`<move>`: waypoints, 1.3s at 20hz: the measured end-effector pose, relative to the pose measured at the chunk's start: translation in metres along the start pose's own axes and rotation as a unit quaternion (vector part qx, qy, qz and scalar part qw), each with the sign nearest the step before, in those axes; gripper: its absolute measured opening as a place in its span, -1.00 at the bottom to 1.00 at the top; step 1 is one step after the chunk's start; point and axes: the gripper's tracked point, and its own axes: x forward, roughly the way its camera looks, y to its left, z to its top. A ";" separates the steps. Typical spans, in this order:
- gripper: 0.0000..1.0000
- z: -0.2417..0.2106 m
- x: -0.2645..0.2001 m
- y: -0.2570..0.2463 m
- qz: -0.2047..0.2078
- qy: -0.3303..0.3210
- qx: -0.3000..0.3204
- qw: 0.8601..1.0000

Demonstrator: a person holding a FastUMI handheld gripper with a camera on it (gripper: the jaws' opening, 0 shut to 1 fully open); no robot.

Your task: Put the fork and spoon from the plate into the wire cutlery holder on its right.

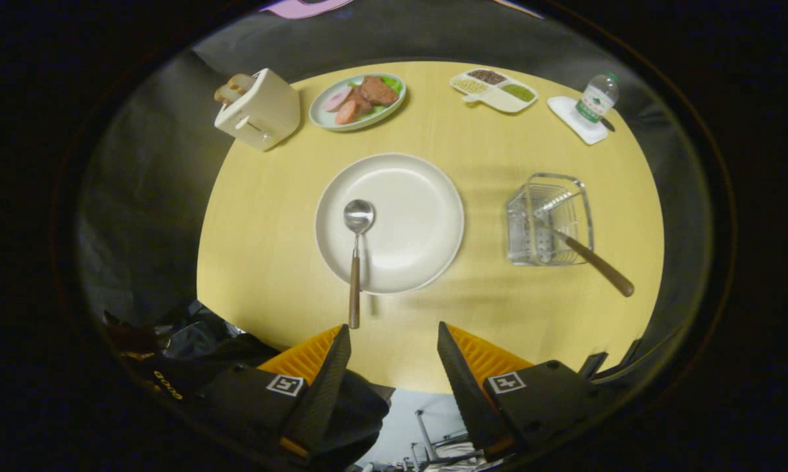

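**Spoon lies ahead of the left jaw, handle end nearest**

The gripper (394, 347) hovers over the near edge of the round tabletop (269, 262) with its jaws released and nothing between them. Just ahead of the left jaw lies the spoon (355, 262): its wooden handle juts off the plate (407, 196) toward the gripper, its bowl rests on the plate's left part, and its long axis runs almost straight away from the jaws. The handle tip sits near the left jaw's tip, so the coming move probably calls for a small shift left and forward.

To the right of the plate stands the wire cutlery holder (525, 246), well apart from it. The fork (597, 265) already leans in it, tines down, wooden handle sticking out toward the right.

Counted: one toaster (259, 111), one dish of food (358, 101), one plate, one spoon, one divided tray (493, 90), one holder, one fork, one bottle (597, 98).
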 end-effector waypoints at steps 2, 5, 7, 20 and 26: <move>0.71 -0.008 0.015 0.017 0.019 0.019 0.005 1.000; 0.70 -0.013 0.034 0.032 0.024 0.036 -0.004 0.999; 0.69 -0.012 0.046 0.036 0.018 0.042 -0.013 0.999; 0.07 -0.013 0.106 0.048 0.010 0.071 0.008 0.997; -0.71 -0.012 0.110 0.044 -0.006 0.076 0.015 0.997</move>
